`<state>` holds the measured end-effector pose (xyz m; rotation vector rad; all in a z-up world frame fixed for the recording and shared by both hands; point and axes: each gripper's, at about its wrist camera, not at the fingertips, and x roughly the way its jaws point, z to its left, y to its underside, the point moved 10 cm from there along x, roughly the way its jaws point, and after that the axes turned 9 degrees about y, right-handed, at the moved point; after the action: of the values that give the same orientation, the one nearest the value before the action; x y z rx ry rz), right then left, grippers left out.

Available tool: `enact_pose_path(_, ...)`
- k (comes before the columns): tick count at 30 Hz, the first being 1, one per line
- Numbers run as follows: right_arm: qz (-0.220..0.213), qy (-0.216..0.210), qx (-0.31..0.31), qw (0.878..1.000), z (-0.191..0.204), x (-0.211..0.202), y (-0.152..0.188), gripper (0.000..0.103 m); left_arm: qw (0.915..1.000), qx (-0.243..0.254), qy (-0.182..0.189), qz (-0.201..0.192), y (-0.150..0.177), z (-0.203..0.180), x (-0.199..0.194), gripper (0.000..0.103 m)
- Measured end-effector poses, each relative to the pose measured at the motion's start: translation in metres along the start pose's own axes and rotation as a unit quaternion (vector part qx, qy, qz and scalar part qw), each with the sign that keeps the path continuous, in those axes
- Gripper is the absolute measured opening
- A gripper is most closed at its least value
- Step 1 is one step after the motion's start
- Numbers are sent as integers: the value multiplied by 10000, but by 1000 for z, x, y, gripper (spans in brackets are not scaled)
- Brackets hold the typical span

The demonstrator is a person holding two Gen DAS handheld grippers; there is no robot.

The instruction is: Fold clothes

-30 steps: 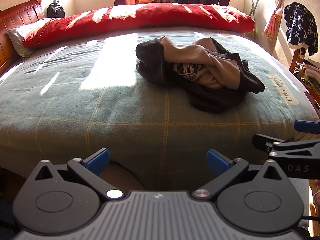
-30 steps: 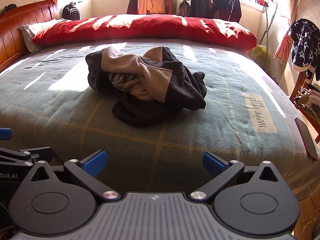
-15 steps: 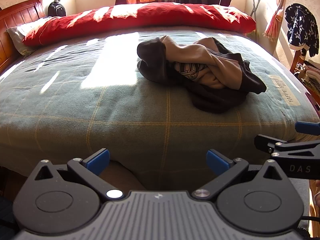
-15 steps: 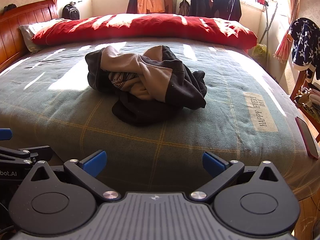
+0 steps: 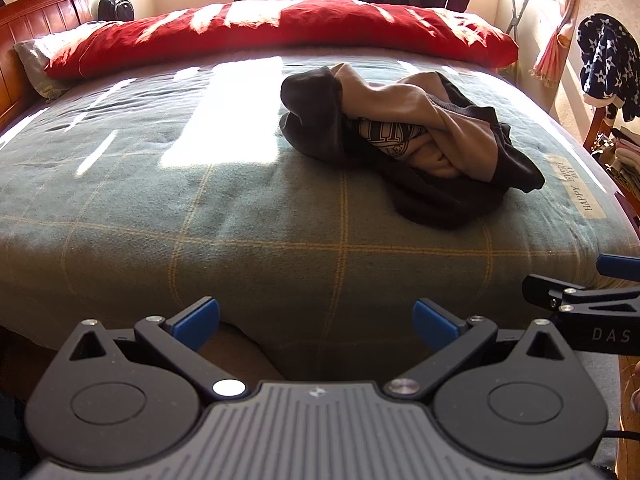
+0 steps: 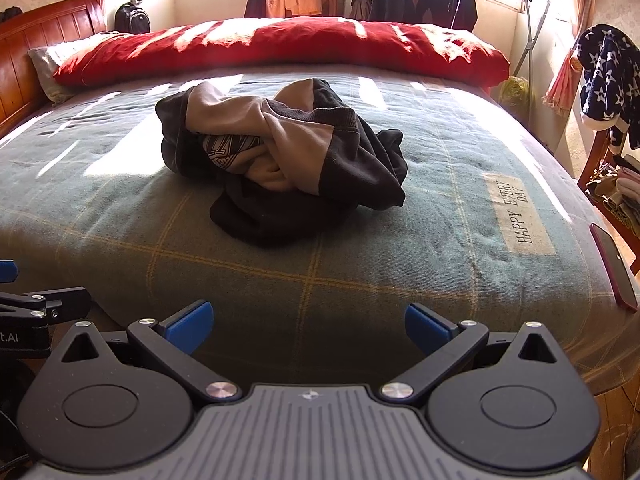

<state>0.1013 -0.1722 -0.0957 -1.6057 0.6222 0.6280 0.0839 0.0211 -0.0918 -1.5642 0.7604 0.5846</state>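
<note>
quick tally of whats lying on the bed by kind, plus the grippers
crumpled garment: 1
red duvet: 1
pillow: 1
phone: 1
grippers: 2, left gripper and right gripper, both open
total: 6

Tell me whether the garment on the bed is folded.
Not folded: the dark and tan garment lies crumpled in a heap on the blanket.

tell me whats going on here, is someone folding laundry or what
A person holds two grippers at the foot of a bed. A crumpled black and tan garment lies in a heap on the green blanket, unfolded and untouched. The left gripper and right gripper are both open, empty and short of it.
</note>
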Motion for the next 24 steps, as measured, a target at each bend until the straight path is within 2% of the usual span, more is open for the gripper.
enact_pose_path(14, 60, 28, -45, 10000, -6, 18, -23, 103, 9993, -267, 257, 109, -16, 15, 35, 103)
enact_pose_path(19, -80, -331, -18, 9994, -5, 23, -45, 103, 9991, -330, 216, 124, -30, 17, 48, 103)
enact_pose_path(24, -234, -972, -50, 9950, 2, 29, -62, 103, 9991, -350, 225, 126, -45, 16, 62, 103)
